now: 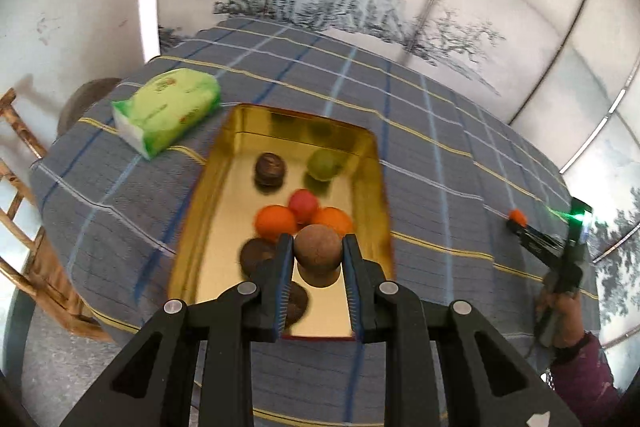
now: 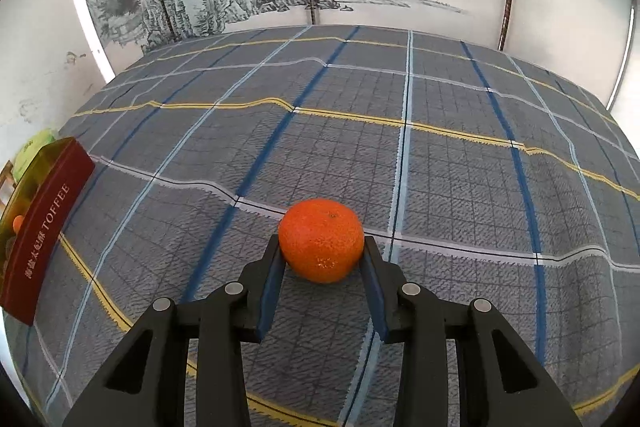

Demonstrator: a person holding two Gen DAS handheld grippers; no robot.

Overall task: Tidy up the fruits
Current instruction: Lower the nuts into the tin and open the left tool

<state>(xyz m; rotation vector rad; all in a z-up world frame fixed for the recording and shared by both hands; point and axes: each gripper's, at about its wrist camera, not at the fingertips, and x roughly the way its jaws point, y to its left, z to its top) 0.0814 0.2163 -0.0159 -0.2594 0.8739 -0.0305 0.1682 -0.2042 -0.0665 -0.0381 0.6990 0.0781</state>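
The left gripper (image 1: 318, 247) hangs over the near end of a gold tin (image 1: 366, 163), its fingers closed against the two sides of a brown round fruit (image 1: 318, 242) held above the tin floor. Inside the tin lie two oranges (image 1: 276, 223), a red fruit (image 1: 303, 205), a green fruit (image 1: 325, 164), a dark brown fruit (image 1: 270, 169) toward the far end, and more dark brown fruit (image 1: 256, 257) near the left wall. The tin sits near the left edge of a table under a blue checked cloth (image 1: 440, 147), with a green tissue pack (image 1: 168, 107) just beside its far left corner.

Well to the right on the cloth, the right gripper (image 2: 322, 247) has its fingers pressed on either side of a tangerine (image 2: 321, 239), which appears to rest on the cloth. The tin's red outer wall (image 2: 44, 227), printed TOFFEE, shows at the left edge.
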